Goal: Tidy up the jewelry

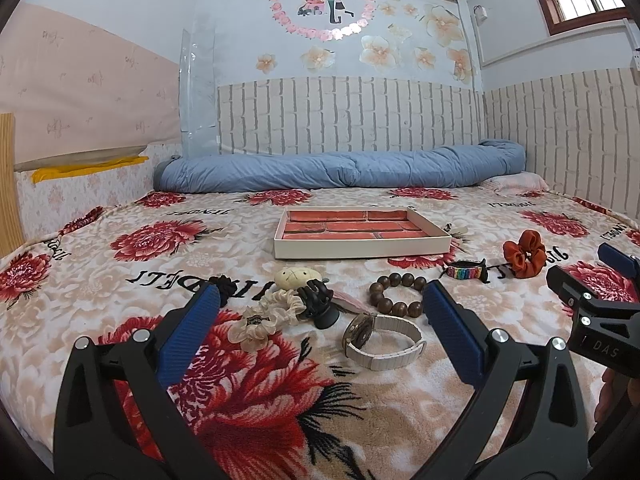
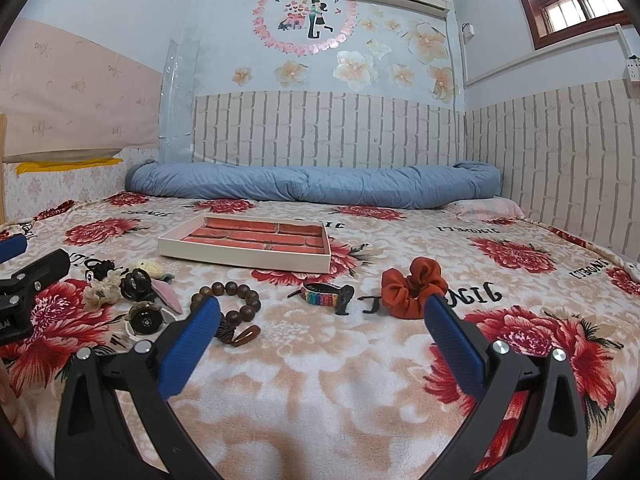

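A bed (image 1: 120, 360) covered by a flowered blanket (image 2: 320, 400) was seen. A rolled blue quilt (image 1: 340, 170) was laid along its far edge, with a pink pillow (image 2: 486, 208) at the far right corner. A shallow tray (image 1: 362, 248) was set near the middle. Nearer the front edge, a white watch (image 1: 382, 340), a bead bracelet (image 1: 396, 294), a cream scrunchie (image 1: 266, 318), a black hair claw (image 1: 316, 298), a rainbow band (image 2: 322, 294) and a rust scrunchie (image 2: 412, 284) were spread out, the last well apart to the right.
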A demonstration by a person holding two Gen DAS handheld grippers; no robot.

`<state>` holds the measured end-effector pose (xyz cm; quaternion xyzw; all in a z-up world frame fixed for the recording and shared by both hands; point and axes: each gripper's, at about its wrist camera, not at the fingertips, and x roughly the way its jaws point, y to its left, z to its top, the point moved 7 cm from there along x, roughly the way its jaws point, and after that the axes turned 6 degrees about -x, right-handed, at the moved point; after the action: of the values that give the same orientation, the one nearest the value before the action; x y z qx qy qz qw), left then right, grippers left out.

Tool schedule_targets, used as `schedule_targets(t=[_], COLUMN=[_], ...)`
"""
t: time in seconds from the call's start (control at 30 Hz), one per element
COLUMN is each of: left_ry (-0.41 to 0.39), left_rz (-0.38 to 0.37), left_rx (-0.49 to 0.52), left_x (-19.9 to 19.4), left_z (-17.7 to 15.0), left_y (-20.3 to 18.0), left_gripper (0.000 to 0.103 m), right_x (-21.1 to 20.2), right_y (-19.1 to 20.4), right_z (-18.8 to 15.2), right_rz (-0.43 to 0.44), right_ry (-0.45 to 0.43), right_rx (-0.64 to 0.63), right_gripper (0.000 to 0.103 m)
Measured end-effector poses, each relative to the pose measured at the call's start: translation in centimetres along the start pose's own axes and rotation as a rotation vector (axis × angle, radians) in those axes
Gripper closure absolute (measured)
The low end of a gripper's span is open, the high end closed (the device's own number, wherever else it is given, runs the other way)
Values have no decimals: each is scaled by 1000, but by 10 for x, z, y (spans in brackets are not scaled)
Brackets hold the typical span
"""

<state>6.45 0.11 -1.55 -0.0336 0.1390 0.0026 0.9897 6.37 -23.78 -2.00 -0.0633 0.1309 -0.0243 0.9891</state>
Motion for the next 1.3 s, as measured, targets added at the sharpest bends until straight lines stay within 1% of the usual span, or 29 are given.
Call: schedule_targets(t=[0.2,0.6,0.8,0.97,1.07,1.17,1.3], left_ry=[5,31,43,70,68,66,86], left_rz=[6,22,29,18,11,14,8], left_rx=[1,-7,-8,-4,8,16,33], left_x=[-1,15,22,30,33,36,44], left_z=[1,0,0,-1,0,1,1], left_y=[1,14,16,18,18,16,16], left_gripper=[5,5,5,5,5,5,5], right_x=[0,9,13,25,30,39,45], right_y=[-1,-7,-5,-6,-8,-8,-7], right_z=[0,-3,-3,-4,-3,-5,-6], right_rz=[0,-16,-26,-22,-16,-6,-4], right_ry=[4,15,21,52,58,85,102], right_rx=[3,10,-18,-8,13,31,29], right_gripper=[4,4,4,4,4,4,4])
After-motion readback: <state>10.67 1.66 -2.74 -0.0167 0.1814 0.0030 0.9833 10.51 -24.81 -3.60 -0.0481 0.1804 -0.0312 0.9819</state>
